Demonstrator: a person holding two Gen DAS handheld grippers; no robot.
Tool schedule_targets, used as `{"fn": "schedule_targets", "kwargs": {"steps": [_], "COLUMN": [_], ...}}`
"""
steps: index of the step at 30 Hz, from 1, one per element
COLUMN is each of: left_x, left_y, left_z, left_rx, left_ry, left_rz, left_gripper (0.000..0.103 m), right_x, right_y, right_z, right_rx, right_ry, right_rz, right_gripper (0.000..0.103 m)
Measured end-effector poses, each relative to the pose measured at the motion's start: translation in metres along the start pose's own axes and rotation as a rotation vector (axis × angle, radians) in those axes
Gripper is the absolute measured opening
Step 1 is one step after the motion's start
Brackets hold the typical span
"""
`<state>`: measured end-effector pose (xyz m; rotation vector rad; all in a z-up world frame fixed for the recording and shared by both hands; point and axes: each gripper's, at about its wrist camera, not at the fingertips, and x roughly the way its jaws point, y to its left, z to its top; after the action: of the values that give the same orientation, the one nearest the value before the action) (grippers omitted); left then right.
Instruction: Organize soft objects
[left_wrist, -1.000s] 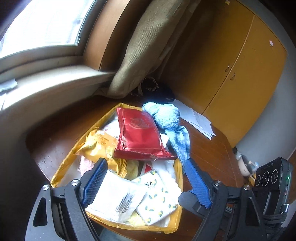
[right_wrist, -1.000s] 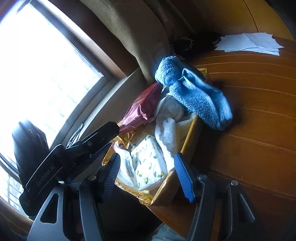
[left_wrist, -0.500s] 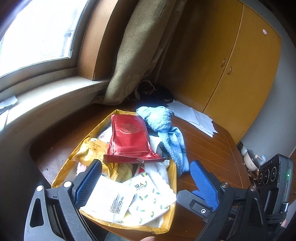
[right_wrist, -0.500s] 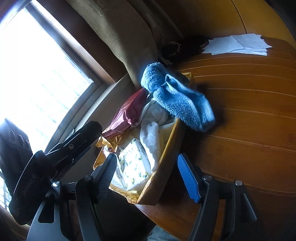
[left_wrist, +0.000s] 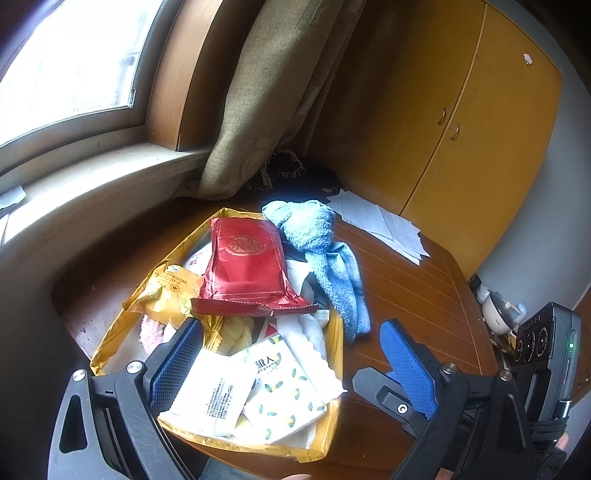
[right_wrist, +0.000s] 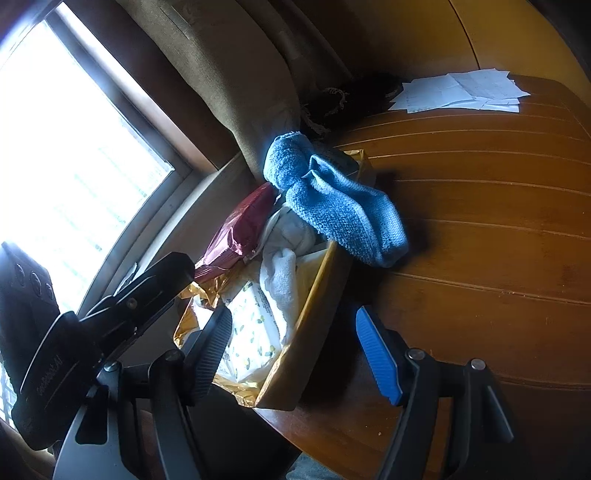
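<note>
Hovering apart and empty, both grippers are facing the yellow box (left_wrist: 334, 332) of soft packs.
Nearest, the left gripper (left_wrist: 295, 365) is hanging over the white packs (left_wrist: 210, 398); the right gripper (right_wrist: 295, 347) is straddling the box's near wall; farther off, the blue towel (right_wrist: 332, 206) is draping lengthwise over the right rim, likelier the right's reach.

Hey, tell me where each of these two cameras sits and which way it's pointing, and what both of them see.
Left wrist: rides the left hand-held gripper, looking down over the yellow box toward the cabinet; own open blue fingers show.
Right wrist: rides the right hand-held gripper, facing the window across the box's side; open fingers and the other gripper's body show.
Shared: blue towel, red packet, papers.
</note>
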<state>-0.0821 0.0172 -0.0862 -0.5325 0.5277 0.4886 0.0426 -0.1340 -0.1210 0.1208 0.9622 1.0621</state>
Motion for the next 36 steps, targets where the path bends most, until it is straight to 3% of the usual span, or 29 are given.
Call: {"fn": "schedule_targets", "kwargs": {"steps": [7, 14, 26, 36], "left_x": [0.010, 0.008, 0.005, 0.010], "left_y": [-0.003, -0.007, 0.003, 0.016], "left_z": [-0.003, -0.002, 0.001, -0.003], "left_rx": [0.016, 0.053, 0.107, 0.079], "left_ry": [0.012, -0.009, 0.006, 0.038], "left_rz": [0.036, 0.141, 0.281, 0.278], "left_gripper": [0.098, 0.098, 0.098, 0.098], "right_x": [-0.002, -0.018, -0.010, -0.005], "right_y": [-0.009, -0.002, 0.003, 0.010], "right_z": [0.003, 0.011, 0.013, 0.010], "right_rx": [-0.011, -0.136, -0.159, -0.151], "right_ry": [-0.015, -0.112, -0.086, -0.078], "right_rz": [-0.055, -0.247, -0.254, -0.250], "right_gripper": [0.069, 0.069, 0.069, 0.069]}}
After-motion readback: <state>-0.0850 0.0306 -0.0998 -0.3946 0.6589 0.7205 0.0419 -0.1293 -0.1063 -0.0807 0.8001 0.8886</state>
